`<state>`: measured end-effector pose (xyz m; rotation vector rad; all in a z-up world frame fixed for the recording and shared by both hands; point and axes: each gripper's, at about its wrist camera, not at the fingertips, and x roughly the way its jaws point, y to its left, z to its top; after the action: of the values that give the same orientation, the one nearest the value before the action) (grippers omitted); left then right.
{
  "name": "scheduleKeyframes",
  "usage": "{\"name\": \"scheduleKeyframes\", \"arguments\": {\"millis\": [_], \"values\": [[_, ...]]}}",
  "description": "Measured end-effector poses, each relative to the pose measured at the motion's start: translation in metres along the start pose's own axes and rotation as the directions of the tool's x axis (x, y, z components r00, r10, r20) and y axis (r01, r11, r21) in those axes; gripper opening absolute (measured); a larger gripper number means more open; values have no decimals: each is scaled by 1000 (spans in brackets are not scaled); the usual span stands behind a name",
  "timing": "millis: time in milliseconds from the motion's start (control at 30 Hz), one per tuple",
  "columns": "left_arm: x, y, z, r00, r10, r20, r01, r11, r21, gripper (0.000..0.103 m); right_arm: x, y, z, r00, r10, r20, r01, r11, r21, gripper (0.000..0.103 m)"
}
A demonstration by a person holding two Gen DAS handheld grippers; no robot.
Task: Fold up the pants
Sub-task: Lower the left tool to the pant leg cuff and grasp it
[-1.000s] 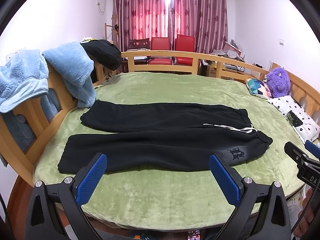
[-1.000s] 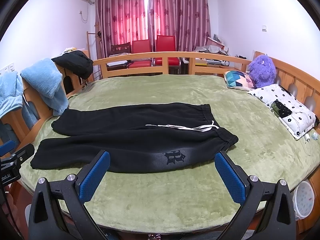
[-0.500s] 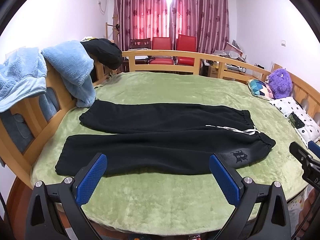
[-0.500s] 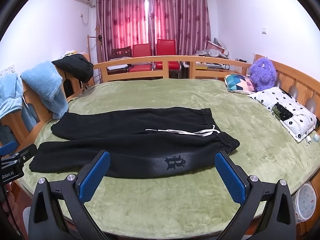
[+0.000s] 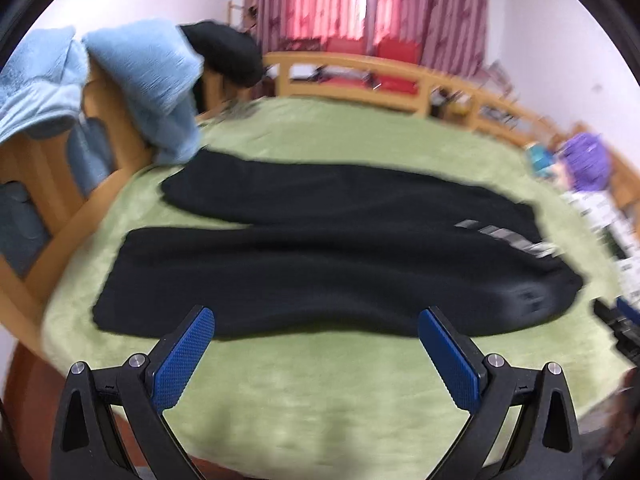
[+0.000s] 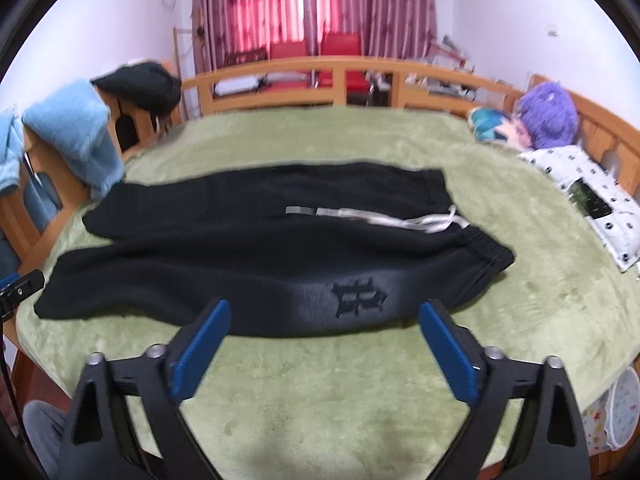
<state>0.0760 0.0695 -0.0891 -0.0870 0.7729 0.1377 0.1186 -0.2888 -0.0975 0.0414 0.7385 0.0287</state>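
A home bedroom. A large bed [image 6: 360,380] covered with a green plush blanket fills the room, enclosed by a curved wooden rail [image 6: 344,76]. At its far right lie a purple plush toy [image 6: 548,114], a patterned cushion [image 6: 492,128] and a white printed pillow [image 6: 580,180]. Blue fleece garments [image 5: 148,76] and a black garment [image 6: 140,84] hang over the rail on the left (as in a lived-in room). Behind the bed, red chairs [image 6: 340,46] stand before drawn pink patterned curtains [image 6: 312,4] with daylight showing at the centre gap. Black pants [image 6: 260,248] lie flat on the blanket.
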Motion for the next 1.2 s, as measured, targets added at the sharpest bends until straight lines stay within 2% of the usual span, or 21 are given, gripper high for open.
{"name": "scheduleKeyframes", "arguments": {"millis": [100, 200, 367, 433, 633, 833, 967, 1033, 1067, 1100, 1133, 1167, 1200], "values": [[35, 30, -10, 997, 36, -64, -40, 998, -53, 99, 38, 0, -13, 999, -24, -44, 23, 999, -24, 79], [61, 55, -17, 994, 51, -101, -61, 994, -91, 98, 74, -3, -23, 995, -12, -103, 9, 999, -30, 71], [101, 96, -22, 982, 111, -156, -136, 977, -162, 98, 121, -7, -31, 987, -34, -157, 28, 999, -41, 71], [110, 116, -28, 982, 102, -162, -136, 967, -215, 97, 135, -12, -34, 981, -51, -189, 45, 998, -37, 71], [137, 160, -47, 974, 98, -205, -160, 937, -311, 95, 159, -33, -51, 965, -44, -258, 55, 998, 35, 71], [149, 186, -53, 984, 44, -173, -117, 891, -439, 92, 162, -36, -55, 963, -33, -267, 49, 997, 55, 71], [157, 190, -51, 986, 53, -159, -124, 870, -476, 91, 161, -34, -56, 961, -54, -272, 71, 996, 53, 71], [160, 191, -46, 988, 63, -143, -125, 865, -486, 83, 161, -32, -56, 961, -63, -271, 82, 995, 59, 71], [161, 191, -42, 988, 72, -138, -131, 865, -485, 69, 160, -30, -55, 961, -67, -269, 87, 994, 62, 71], [163, 193, -40, 987, 79, -138, -137, 864, -484, 49, 160, -29, -55, 961, -71, -268, 91, 994, 61, 71], [163, 197, -37, 987, 83, -136, -140, 863, -485, 39, 160, -28, -54, 960, -76, -268, 95, 994, 58, 71], [166, 204, -34, 988, 82, -129, -135, 860, -491, 22, 160, -25, -54, 959, -86, -270, 104, 993, 53, 71], [166, 211, -31, 990, 69, -122, -122, 856, -502, 13, 160, -24, -53, 958, -91, -272, 109, 993, 51, 71]]}}
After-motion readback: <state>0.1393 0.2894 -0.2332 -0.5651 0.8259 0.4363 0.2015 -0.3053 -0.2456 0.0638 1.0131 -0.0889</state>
